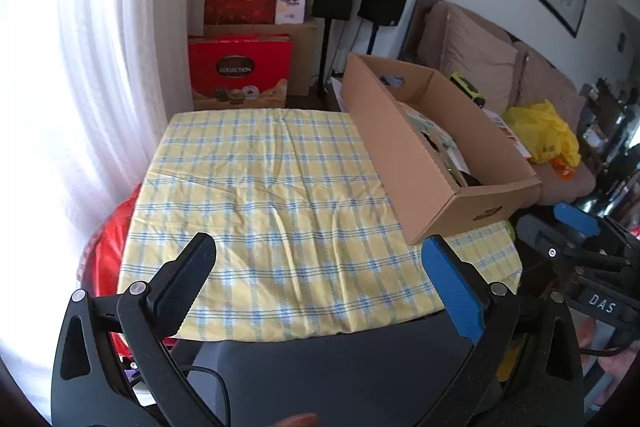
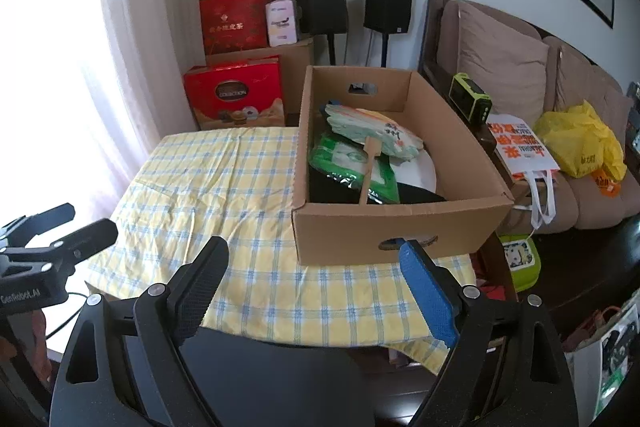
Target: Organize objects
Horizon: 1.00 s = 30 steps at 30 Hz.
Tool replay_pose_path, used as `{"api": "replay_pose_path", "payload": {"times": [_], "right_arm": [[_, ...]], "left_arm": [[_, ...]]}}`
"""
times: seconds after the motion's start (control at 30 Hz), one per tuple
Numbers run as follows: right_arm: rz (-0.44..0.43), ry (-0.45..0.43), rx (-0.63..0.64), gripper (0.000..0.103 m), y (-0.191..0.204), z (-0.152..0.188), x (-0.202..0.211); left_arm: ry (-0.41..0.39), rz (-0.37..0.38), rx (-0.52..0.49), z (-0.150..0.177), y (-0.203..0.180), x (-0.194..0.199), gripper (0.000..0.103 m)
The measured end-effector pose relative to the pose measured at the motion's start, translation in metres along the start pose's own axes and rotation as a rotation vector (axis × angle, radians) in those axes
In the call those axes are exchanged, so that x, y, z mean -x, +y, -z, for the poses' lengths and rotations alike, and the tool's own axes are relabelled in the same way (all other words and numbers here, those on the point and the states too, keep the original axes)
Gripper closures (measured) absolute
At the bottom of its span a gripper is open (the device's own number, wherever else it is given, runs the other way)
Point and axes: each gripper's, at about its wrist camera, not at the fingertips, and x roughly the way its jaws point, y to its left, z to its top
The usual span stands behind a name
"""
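A brown cardboard box (image 2: pixel 360 231) stands on the right part of a table with a yellow and blue checked cloth (image 2: pixel 224 187). Inside it lie a paper hand fan with a wooden handle (image 2: pixel 372 135), a green packet (image 2: pixel 352 163), a white plate (image 2: pixel 420 175) and dark items. The box also shows in the left wrist view (image 1: pixel 400 147) at the right of the cloth (image 1: pixel 272 195). My left gripper (image 1: pixel 320 259) is open and empty above the table's near edge. My right gripper (image 2: pixel 312 259) is open and empty in front of the box.
A brown sofa (image 2: pixel 520 67) right of the table holds a yellow bag (image 2: pixel 580 139), a white tote (image 2: pixel 520 151) and a green device (image 2: pixel 470 99). Red gift boxes (image 2: pixel 236 95) and two black speakers (image 2: pixel 324 5) stand beyond the table. A white curtain (image 1: pixel 80 67) hangs at left.
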Motion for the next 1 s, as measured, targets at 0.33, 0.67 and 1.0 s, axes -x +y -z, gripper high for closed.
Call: {"api": "replay_pose_path", "payload": {"times": [0.33, 0.67, 1.0], "right_arm": [[0.004, -0.008, 0.006, 0.014, 0.007, 0.004, 0.008], [0.011, -0.007, 0.008, 0.014, 0.010, 0.006, 0.011], [0.010, -0.009, -0.002, 0.014, 0.009, 0.006, 0.012]], "left_arm": [[-0.009, -0.034, -0.019, 0.008, -0.003, 0.016, 0.000], [-0.006, -0.051, -0.010, 0.008, 0.001, 0.018, 0.000], [-0.008, -0.055, -0.009, 0.008, 0.003, 0.020, 0.000]]}}
